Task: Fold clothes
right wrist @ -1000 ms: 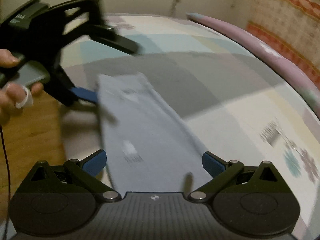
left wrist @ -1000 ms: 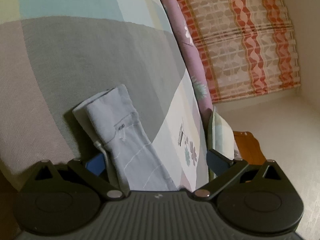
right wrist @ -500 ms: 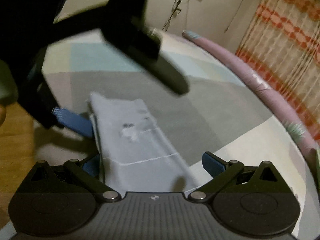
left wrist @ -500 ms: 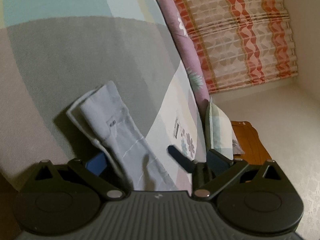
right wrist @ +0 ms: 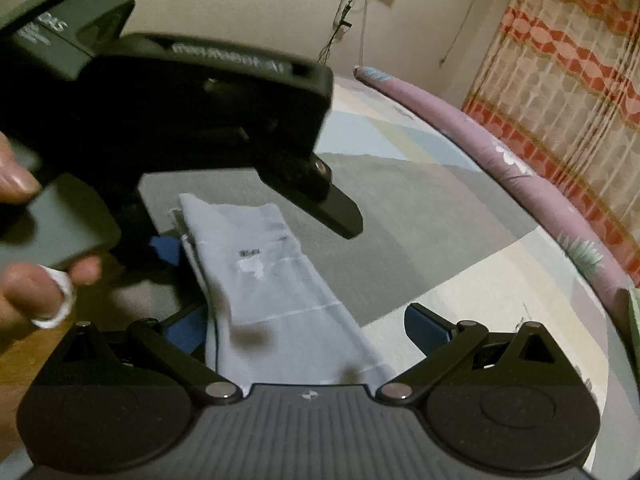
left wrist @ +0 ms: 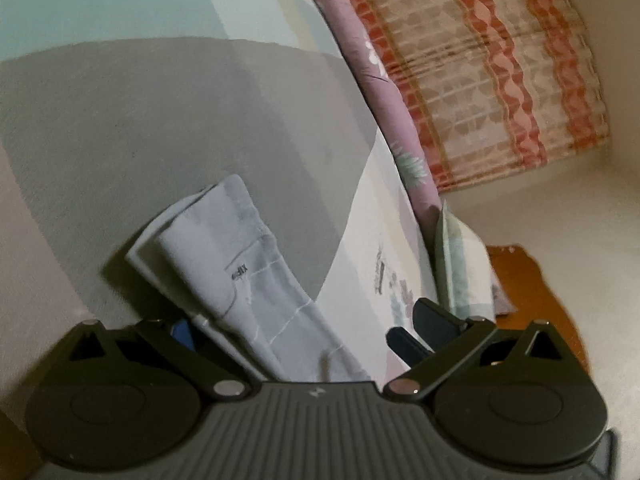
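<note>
From the left wrist, the left gripper (left wrist: pixel 304 328) stands wide open with the folded pale garment (left wrist: pixel 244 276) lying between its fingers on the grey patch of the bed cover (left wrist: pixel 168 120), nothing pinched, while the dark tip of the right gripper (left wrist: pixel 404 342) shows just inside its right finger. From the right wrist, the right gripper (right wrist: pixel 312 328) is likewise spread wide over the near end of the garment (right wrist: pixel 256 276) and grips nothing, and the left gripper (right wrist: pixel 256 216) hangs over the garment's far end, its blue pad at the cloth's left edge, held by a hand (right wrist: pixel 36 280) with a white ring at the left side of the garment
</note>
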